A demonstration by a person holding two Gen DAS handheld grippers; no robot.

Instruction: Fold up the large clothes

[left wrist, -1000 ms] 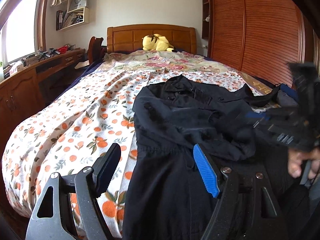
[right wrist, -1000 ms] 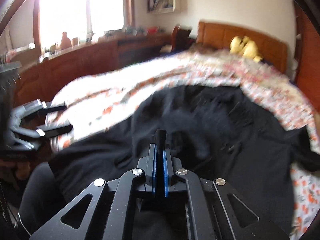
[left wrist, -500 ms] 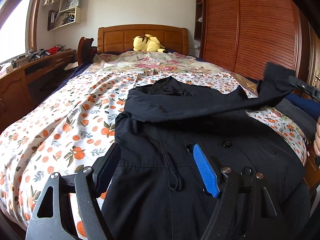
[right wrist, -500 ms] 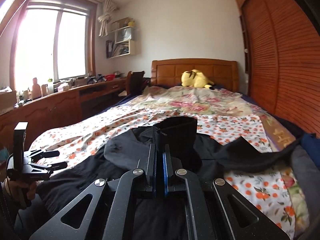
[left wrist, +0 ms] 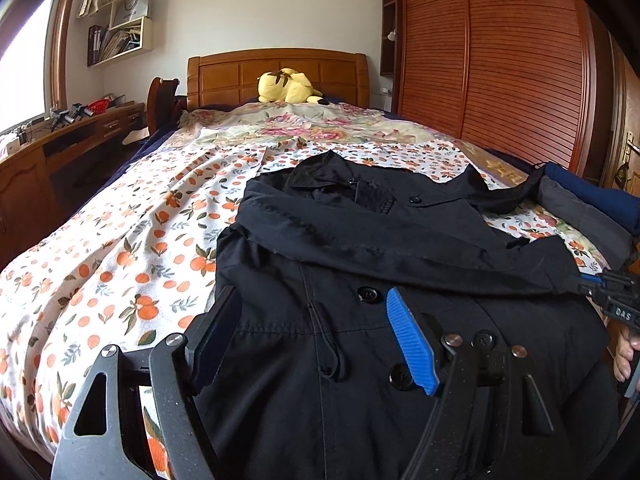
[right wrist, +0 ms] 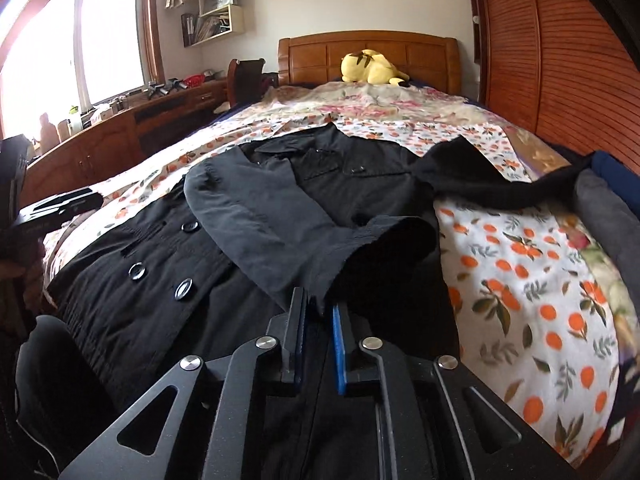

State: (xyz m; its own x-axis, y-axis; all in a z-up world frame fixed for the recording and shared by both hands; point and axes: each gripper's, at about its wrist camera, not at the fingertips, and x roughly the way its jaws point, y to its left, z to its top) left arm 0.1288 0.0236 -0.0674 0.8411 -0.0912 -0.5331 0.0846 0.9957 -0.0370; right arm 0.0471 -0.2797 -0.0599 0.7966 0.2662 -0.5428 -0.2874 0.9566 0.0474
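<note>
On the bed [left wrist: 120,248] the coat [left wrist: 360,360] lies front-up, collar toward the headboard, one sleeve [right wrist: 280,224] folded across its chest. The cuff sits between my right tongs [right wrist: 318,320], jaws narrowly parted. My left tongs [left wrist: 316,332] hang wide open, empty, over the coat's buttons.

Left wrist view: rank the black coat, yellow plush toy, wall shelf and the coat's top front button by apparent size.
1. black coat
2. yellow plush toy and wall shelf: look alike; both are far off, so unranked
3. top front button, though nearest the camera
</note>
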